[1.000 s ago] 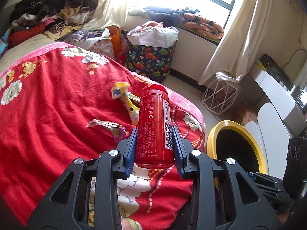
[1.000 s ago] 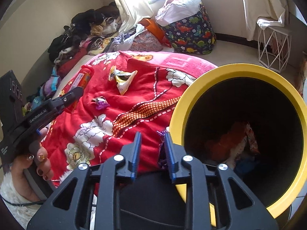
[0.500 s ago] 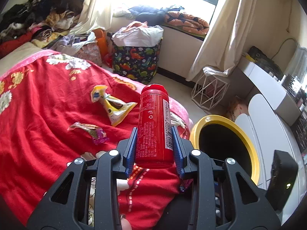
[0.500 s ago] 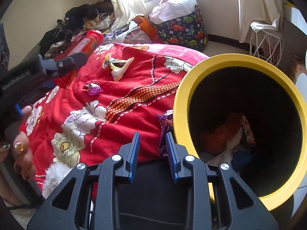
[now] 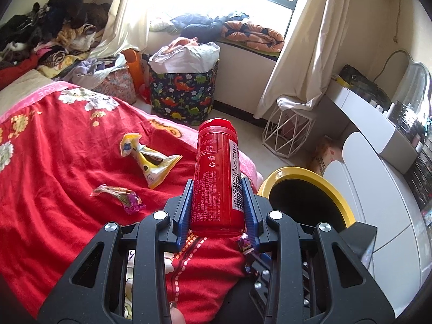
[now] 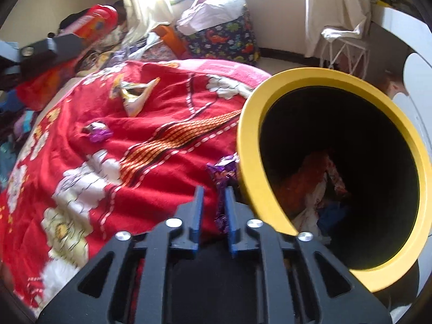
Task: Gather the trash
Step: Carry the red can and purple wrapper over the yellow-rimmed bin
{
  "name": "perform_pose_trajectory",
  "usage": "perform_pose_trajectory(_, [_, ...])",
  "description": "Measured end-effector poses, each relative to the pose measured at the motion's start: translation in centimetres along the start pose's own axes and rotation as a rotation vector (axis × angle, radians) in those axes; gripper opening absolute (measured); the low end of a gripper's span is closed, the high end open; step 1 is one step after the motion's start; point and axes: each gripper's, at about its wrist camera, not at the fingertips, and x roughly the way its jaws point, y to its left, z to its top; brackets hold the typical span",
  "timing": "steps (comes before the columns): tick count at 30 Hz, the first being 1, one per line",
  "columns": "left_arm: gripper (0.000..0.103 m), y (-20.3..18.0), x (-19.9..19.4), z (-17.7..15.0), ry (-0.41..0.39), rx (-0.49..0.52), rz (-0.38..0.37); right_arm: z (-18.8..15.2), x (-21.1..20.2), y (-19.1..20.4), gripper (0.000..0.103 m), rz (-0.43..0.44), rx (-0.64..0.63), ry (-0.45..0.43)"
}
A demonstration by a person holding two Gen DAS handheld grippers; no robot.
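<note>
A: So, starting at the left, what's on the red blanket (image 5: pixel 54 167)?

B: From the left wrist view, a purple candy wrapper (image 5: pixel 118 193) at about nine o'clock from the left gripper (image 5: pixel 217 202), and a yellow wrapper (image 5: pixel 151 162) at ten o'clock, both lying flat.

A: And the tongs themselves?

B: Left pair is closed snug on a red canister (image 5: pixel 216 178), pads pressed against its lower sides. Its long axis runs along the fingers, capped end pointing away toward twelve o'clock, base toward the camera.

A: Further right?

B: A yellow-rimmed bin (image 5: pixel 310 174) at two o'clock, beside the bed edge.

A: Right pair?

B: Right gripper (image 6: pixel 213 205) shows only a narrow gap between its fingers, with a crumpled purple wrapper (image 6: pixel 222 172) against the right finger; I cannot tell whether it is actually pinched. That bin's rim (image 6: pixel 248 145) sits at two o'clock, trash inside.
</note>
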Motion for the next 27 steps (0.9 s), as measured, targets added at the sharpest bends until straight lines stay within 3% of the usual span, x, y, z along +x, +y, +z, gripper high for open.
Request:
perform_pose_trajectory(3, [0.027, -0.1, 0.0, 0.1, -0.003, 0.001, -0.004, 0.4, 0.4, -0.3, 0.001, 0.006, 0.020, -0.004])
perform_pose_trajectory(8, [0.027, -0.6, 0.1, 0.3, -0.006, 0.007, -0.016, 0.9, -0.4, -2.2, 0.001, 0.124, 0.086, -0.001])
perform_pose_trajectory(14, [0.027, -1.8, 0.6, 0.7, -0.008, 0.025, -0.036, 2.3, -3.4, -4.5, 0.001, 0.244, 0.128, -0.065])
perform_pose_trajectory(27, [0.027, -6.5, 2.4, 0.4, 0.032, 0.113, -0.096, 4.3, -6.3, -12.7, 0.001, 0.179, 0.297, -0.154])
